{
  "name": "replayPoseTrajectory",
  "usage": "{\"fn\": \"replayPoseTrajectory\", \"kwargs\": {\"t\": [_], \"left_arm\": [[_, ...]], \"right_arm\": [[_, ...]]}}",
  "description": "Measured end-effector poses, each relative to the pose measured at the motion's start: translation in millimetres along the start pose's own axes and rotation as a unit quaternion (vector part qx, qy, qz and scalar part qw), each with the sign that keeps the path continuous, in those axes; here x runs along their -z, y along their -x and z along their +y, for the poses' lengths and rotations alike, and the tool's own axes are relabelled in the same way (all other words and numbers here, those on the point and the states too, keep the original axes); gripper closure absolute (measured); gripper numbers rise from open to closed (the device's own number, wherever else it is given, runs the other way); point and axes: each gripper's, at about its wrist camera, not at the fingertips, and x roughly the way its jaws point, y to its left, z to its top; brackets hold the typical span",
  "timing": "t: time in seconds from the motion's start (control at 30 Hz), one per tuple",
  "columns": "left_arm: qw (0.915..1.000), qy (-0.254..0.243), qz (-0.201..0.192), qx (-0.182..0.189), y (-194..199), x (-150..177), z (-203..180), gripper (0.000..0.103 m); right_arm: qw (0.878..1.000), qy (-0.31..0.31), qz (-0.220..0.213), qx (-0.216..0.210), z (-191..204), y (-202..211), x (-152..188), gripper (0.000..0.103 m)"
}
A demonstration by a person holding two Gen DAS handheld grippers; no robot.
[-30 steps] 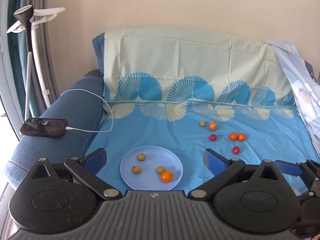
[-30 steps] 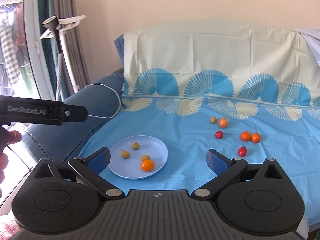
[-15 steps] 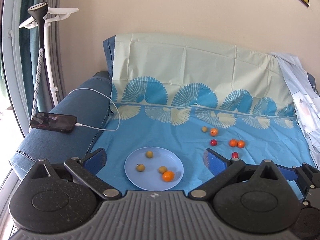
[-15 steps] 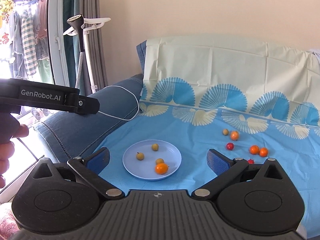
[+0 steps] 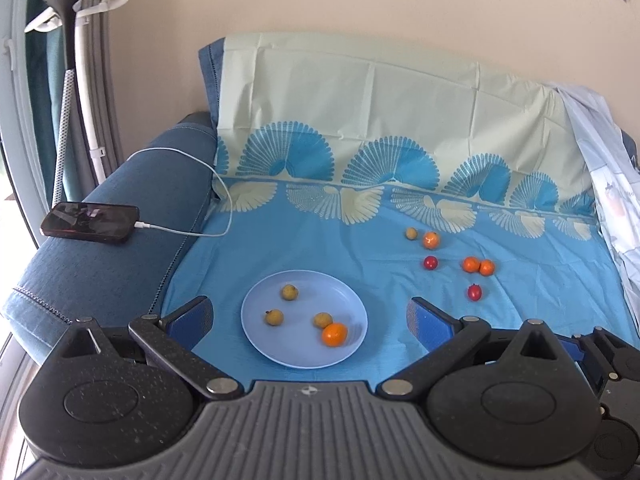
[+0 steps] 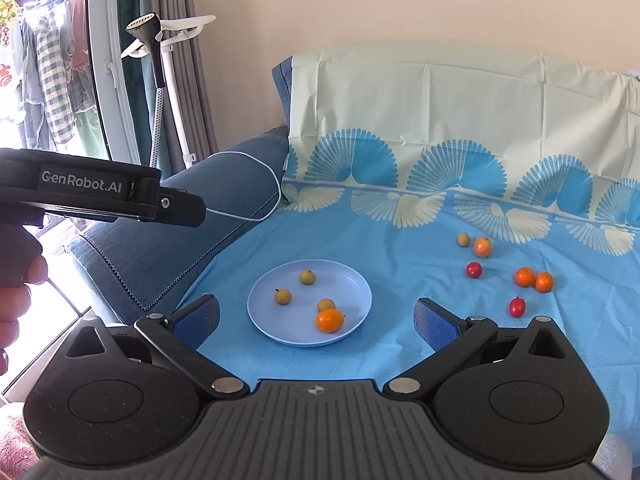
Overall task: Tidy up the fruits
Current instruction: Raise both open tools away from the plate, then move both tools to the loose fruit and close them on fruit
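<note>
A light blue plate (image 5: 256, 332) (image 6: 356, 284) lies on the blue cloth and holds three small yellow-brown fruits and one orange fruit (image 5: 334, 334) (image 6: 329, 320). Loose fruits lie to its right: a yellow-brown one (image 5: 411, 233), three orange ones (image 5: 471, 265) (image 6: 524, 277) and two red ones (image 5: 475, 291) (image 6: 516, 306). My left gripper (image 5: 308, 320) is open and empty, held back from the plate. My right gripper (image 6: 316, 318) is open and empty, also back from the plate. The left gripper's body (image 6: 100, 192) shows at the left of the right wrist view.
The cloth covers a blue sofa (image 5: 120, 256). A phone (image 5: 91, 222) on a white charging cable (image 5: 188, 160) lies on the left armrest. A garment steamer stand (image 5: 72, 40) is at the far left. A pale sheet (image 5: 612, 184) hangs at the right edge.
Both grippers have drawn back and turned a little, so the plate and fruits shift in view. Nothing on the cloth has moved and both jaws stay open.
</note>
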Motion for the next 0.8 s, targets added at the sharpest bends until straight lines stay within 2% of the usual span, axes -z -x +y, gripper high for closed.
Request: {"fn": "replayPoseTrajectory", "kwargs": {"t": [0.23, 0.47, 0.53, 0.63, 0.8], "left_arm": [[0.9995, -0.018, 0.025, 0.005, -27, -3, -7, 0.000], [0.9969, -0.031, 0.054, -0.047, -68, -8, -7, 0.000], [0.9954, -0.038, 0.070, -0.053, -85, -10, -12, 0.000], [0.9942, -0.042, 0.092, -0.037, -114, -17, -27, 0.000], [0.9914, -0.053, 0.119, -0.005, -176, -33, -74, 0.000]], "right_arm": [[1.000, -0.014, 0.013, -0.005, -14, -21, -4, 0.001], [0.999, -0.044, 0.024, 0.007, -41, -43, -6, 0.001], [0.998, -0.060, 0.024, 0.024, -56, -50, -7, 0.001], [0.994, -0.082, 0.022, 0.063, -87, -62, -7, 0.001], [0.981, -0.115, 0.013, 0.157, -156, -84, -3, 0.001]]}}
